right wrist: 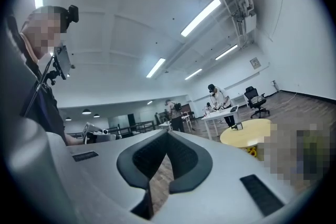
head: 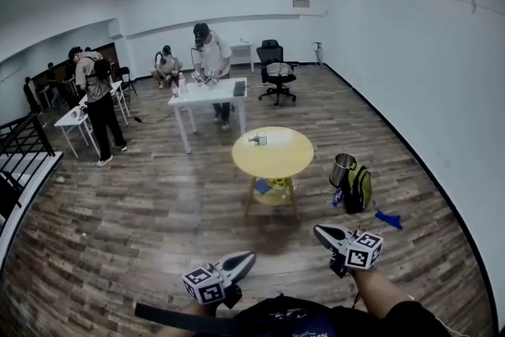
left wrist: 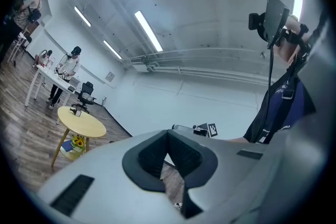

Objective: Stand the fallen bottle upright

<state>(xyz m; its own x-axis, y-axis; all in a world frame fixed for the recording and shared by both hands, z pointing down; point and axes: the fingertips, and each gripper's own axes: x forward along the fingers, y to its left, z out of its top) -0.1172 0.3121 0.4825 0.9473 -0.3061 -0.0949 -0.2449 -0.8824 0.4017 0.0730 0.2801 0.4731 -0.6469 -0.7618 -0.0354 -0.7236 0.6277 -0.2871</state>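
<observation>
**A:** How were the tools set?

**B:** The grey, smooth-shelled left gripper (left wrist: 168, 134) had its dark ribbed pads pressed together with nothing between them. The matching right gripper (right wrist: 168, 132) was closed the same way and was just as empty. Both pointed level, low in front of the person, each with a black-and-white marker cube (head: 203, 286) behind its jaws. I'd judge they were closed simply because nothing was within reach to take.

**A:** And the bottle?

**B:** It was near neither tool. Well ahead stood a round yellow table (head: 288, 162) on slim wooden legs. A small pale object (head: 257, 140) lay on its matte top, toward the far edge. It was too small to be sure of, but I took it for the fallen bottle. So the righting had not begun, and getting to the table was the step in hand.

**A:** What lay around it?

**B:** There was open wood-plank floor (head: 158, 217), brown and streaked. Right of the table a soft green and black backpack (head: 360, 189) slumped on the boards, with a shiny metal mug (head: 342, 168) against it. Yellow flowers (left wrist: 77, 141) showed on the table's lower shelf.
</observation>
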